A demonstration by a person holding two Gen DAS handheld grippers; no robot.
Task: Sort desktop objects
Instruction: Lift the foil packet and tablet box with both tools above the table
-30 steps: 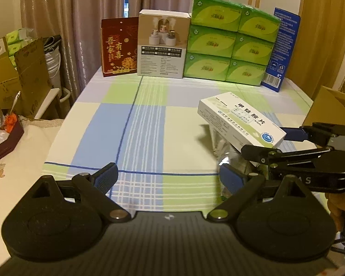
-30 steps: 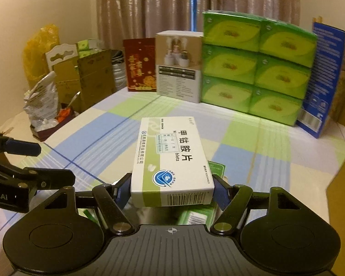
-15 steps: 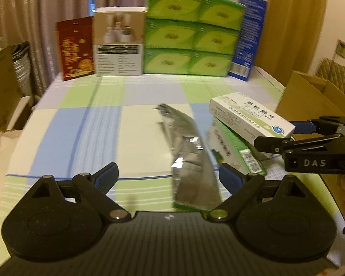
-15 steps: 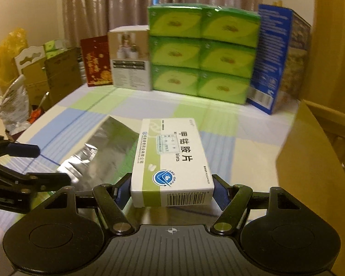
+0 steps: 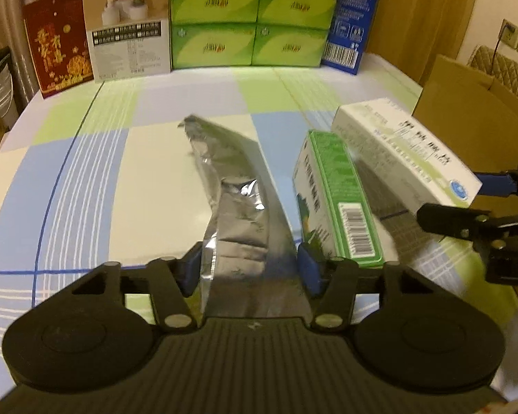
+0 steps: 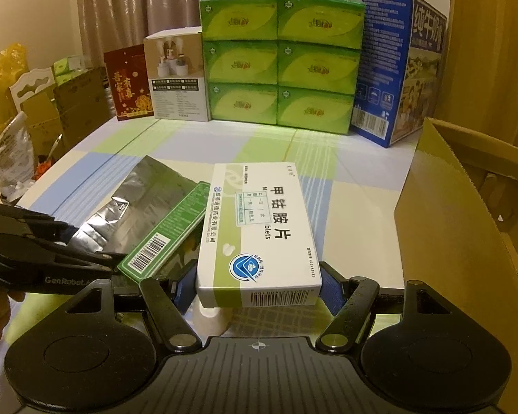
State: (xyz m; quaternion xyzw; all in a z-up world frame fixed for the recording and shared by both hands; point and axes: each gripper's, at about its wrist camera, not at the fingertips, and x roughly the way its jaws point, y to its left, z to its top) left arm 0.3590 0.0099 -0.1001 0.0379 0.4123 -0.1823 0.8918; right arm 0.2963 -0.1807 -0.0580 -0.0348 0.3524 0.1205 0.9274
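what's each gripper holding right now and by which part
Right gripper clamps the white rectangular medicine box by its near end's sides. Left gripper is closing around the crinkled silver foil pouch's near end.

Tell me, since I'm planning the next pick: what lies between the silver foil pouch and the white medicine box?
The green box lies between the silver foil pouch and the white medicine box, shown in both wrist views.

At the far edge of the checked tablecloth [image 6: 176, 151] stands a row of boxes — a dark red box [image 6: 129, 82], a white box [image 6: 178, 76], six stacked green tissue packs [image 6: 279, 58] and a tall blue carton [image 6: 393, 65]. Behind them hang brown curtains [image 6: 148, 0].
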